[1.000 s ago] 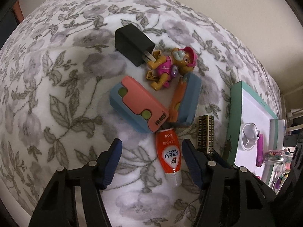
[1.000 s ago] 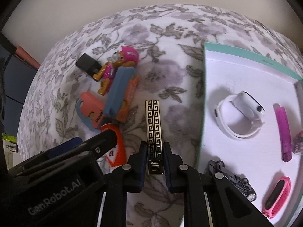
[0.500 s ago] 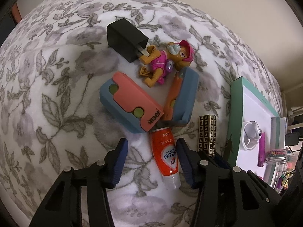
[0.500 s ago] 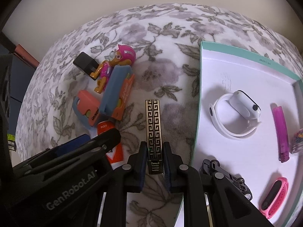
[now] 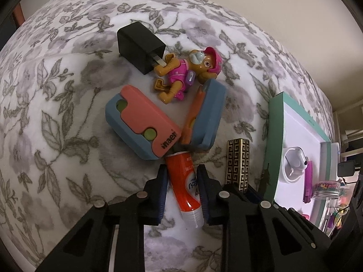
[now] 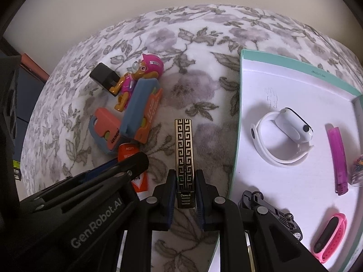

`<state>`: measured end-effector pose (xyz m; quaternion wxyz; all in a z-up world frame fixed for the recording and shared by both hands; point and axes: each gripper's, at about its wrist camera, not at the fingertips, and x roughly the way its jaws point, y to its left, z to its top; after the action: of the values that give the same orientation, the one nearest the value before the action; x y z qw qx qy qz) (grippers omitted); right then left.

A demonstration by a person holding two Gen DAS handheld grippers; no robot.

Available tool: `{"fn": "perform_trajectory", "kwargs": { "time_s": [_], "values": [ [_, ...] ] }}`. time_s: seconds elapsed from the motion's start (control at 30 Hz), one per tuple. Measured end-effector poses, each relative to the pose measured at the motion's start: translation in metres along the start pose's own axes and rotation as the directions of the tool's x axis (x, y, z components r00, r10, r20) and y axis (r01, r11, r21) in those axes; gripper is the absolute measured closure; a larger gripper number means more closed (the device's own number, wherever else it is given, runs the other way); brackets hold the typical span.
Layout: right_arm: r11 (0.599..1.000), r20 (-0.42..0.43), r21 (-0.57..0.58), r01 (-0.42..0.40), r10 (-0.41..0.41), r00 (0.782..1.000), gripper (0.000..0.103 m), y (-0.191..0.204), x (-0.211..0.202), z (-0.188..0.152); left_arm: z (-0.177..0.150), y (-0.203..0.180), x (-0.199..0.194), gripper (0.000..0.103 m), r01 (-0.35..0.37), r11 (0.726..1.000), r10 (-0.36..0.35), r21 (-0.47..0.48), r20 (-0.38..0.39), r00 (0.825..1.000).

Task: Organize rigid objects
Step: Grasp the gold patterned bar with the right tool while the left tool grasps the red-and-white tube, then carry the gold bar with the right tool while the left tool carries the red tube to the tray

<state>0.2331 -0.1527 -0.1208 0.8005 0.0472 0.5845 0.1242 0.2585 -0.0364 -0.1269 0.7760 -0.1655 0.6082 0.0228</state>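
While right fingers (image 6: 185,190) clamp the patterned bar (image 6: 184,149), left fingers (image 5: 182,189), just closing, flank the orange tube (image 5: 185,181).

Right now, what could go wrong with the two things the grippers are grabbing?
The orange tube has its top tucked under the pink-and-blue case, so lifting with the left gripper, whose jaws were just closing, may drag it. The right gripper pinches only the end of the gold patterned bar, which might tip.
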Motion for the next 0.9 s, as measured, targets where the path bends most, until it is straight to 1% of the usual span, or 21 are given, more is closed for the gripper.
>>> {"fn": "perform_trajectory", "kwargs": {
  "time_s": [0.1,0.27,0.57,0.63,0.9],
  "values": [
    [1.000,-0.005,0.009,-0.015,0.015,1.000,0.086,-0.001,-0.001,0.000,-0.005,0.006,-0.005,0.077,0.004,1.000,-0.004,-0.005,0.000,1.000],
    [0.999,-0.008,0.022,-0.044,0.044,0.999,0.086,-0.005,-0.003,0.000,-0.006,0.006,-0.012,0.077,0.000,1.000,0.000,-0.003,0.008,1.000],
    [0.989,0.029,0.051,-0.136,0.135,0.990,0.086,-0.009,-0.021,0.005,-0.002,0.005,-0.038,0.078,0.014,1.000,-0.014,0.007,0.065,0.998],
    [0.987,0.050,0.047,-0.151,0.149,0.988,0.086,-0.008,-0.030,0.007,0.000,0.004,-0.048,0.078,0.023,1.000,-0.024,0.011,0.089,0.996],
    [0.991,0.167,0.033,-0.127,0.120,0.979,0.086,-0.014,-0.076,0.016,0.003,-0.006,-0.089,0.078,0.073,0.997,-0.077,0.032,0.182,0.980]
  ]
}}
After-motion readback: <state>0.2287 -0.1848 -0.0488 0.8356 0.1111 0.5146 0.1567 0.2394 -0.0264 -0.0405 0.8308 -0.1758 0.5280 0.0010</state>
